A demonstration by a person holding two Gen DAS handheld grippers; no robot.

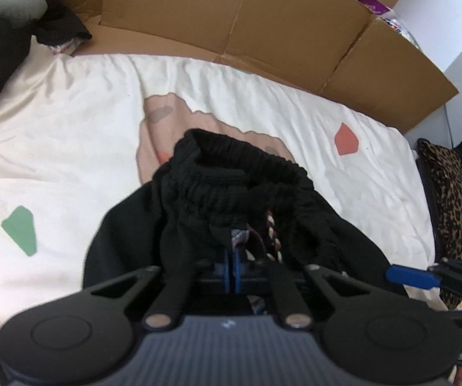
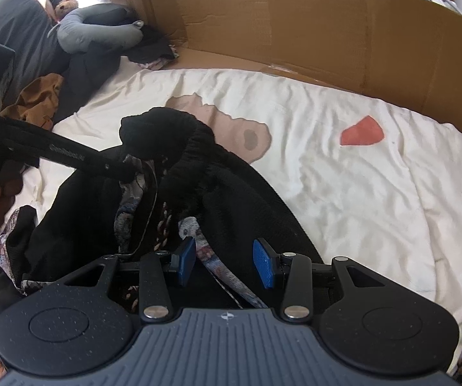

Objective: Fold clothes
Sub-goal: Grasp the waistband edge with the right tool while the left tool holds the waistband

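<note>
In the left wrist view, the left gripper (image 1: 232, 270) has its blue fingers (image 1: 235, 268) pressed together. The black garment (image 1: 231, 186) bunches directly in front of them, on the bed (image 1: 70, 128). Its fabric seems to be pinched between them, but the pinch itself is hard to see. The elastic waistband (image 1: 247, 157) stands up just beyond the fingers, and a patterned lining (image 1: 271, 234) shows beside them.

In the right wrist view, the right gripper (image 2: 224, 265) has its fingers (image 2: 264, 268) half apart and holds nothing. A patterned strip (image 2: 218, 270) passes between them without being pressed. The garment lies under and ahead of these fingers.

The risk I see: the left fingers probably catch only a thin edge or one layer. If they lift now, the cloth may slip out, or the garment may twist because the right side is still free.
</note>
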